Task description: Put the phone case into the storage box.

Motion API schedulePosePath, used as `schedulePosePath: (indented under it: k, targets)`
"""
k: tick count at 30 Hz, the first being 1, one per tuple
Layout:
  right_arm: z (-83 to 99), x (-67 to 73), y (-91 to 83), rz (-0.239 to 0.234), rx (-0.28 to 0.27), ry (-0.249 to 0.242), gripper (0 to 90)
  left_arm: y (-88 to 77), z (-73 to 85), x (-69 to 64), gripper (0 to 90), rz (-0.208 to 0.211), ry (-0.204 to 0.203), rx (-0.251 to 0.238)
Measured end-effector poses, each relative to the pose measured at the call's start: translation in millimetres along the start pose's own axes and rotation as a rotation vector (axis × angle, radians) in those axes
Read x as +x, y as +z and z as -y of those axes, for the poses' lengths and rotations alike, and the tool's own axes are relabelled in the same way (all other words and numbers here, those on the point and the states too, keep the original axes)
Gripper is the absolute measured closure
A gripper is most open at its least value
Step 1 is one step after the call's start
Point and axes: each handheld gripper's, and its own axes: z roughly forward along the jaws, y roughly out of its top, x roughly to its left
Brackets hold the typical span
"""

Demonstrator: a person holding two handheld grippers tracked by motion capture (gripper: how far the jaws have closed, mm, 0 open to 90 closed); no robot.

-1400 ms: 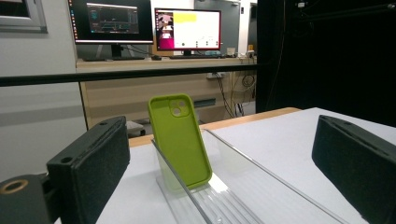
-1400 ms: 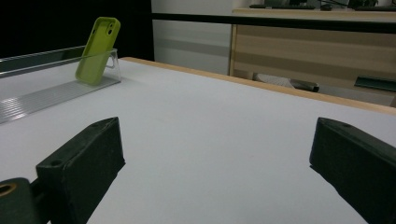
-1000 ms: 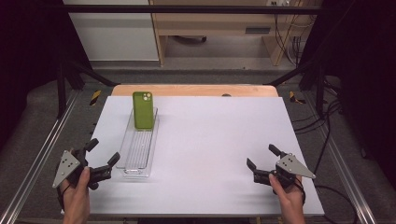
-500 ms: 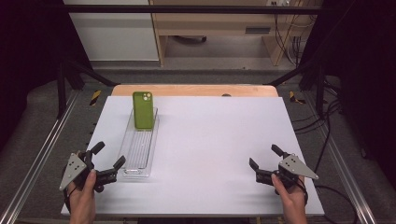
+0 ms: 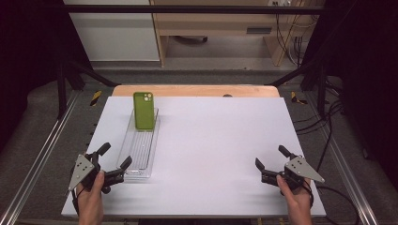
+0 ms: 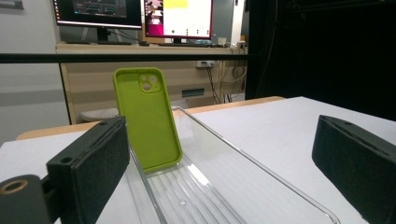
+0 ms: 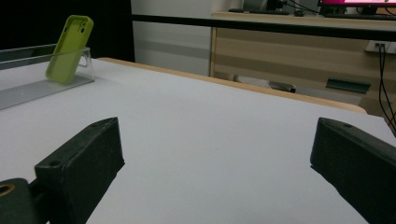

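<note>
Green phone case leans upright at tray's far end, straight ahead of my left gripper. Both grippers gape wide w/ nothing held; right gripper is well off.

Black hand-held gripper, seemingly foam-padded jaws

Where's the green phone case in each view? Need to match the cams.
High view: green phone case upper left of centre, leaning at the far end of the clear tray.
Left gripper view: left of centre, propped up in the tray, beyond the left jaw.
Right gripper view: top left corner.
Shared landmark: the clear tray that holds it.
</note>
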Motion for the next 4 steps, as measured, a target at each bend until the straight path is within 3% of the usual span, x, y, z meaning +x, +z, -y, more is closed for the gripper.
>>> schedulePosePath:
  k: [4]
  targets:
    - [2.7, -2.4, 1.4, 0.007, 0.011, 0.003, 2.7, 2.1, 0.8, -1.7, 3.5, -0.001, 0.015, 0.007]
